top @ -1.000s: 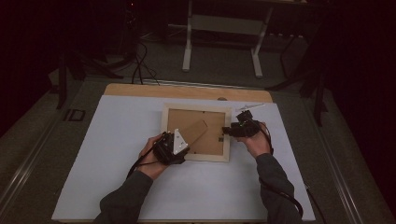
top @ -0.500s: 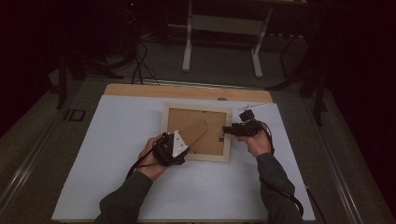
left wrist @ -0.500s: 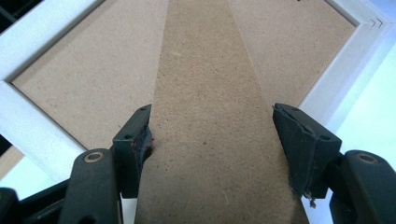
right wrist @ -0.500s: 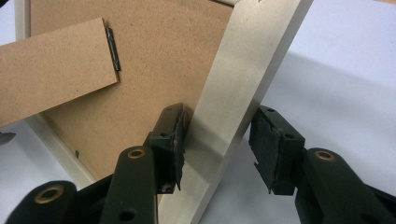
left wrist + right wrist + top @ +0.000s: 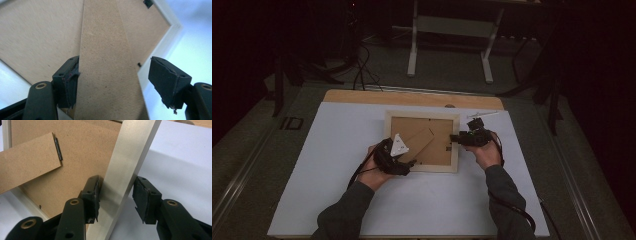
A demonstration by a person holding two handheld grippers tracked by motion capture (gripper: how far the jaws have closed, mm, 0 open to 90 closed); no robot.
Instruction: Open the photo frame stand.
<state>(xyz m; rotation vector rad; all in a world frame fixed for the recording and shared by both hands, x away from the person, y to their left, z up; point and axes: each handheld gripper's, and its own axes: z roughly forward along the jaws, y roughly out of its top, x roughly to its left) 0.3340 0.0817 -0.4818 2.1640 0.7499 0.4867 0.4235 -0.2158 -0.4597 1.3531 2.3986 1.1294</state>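
A pale wooden picture frame (image 5: 422, 114) lies face down on the white mat, its brown backing board (image 5: 82, 157) up. The hinged cardboard stand (image 5: 419, 142) runs slantwise across the back. My left gripper (image 5: 407, 162) is at the frame's near left corner. Its jaws have just been opening and now straddle the stand (image 5: 105, 62): one pad touches its edge and the other stands clear, so the left gripper (image 5: 112, 72) is open. My right gripper (image 5: 455, 138) has just been closing across the frame's right rail (image 5: 130, 157), and the right gripper (image 5: 116, 192) has both pads against that rail.
The white mat (image 5: 337, 150) covers a wooden table whose bare back edge (image 5: 412, 97) shows behind the frame. A small silvery item (image 5: 482, 114) lies just past the frame's far right corner. A metal stand (image 5: 449, 25) and cables sit on the dark floor beyond.
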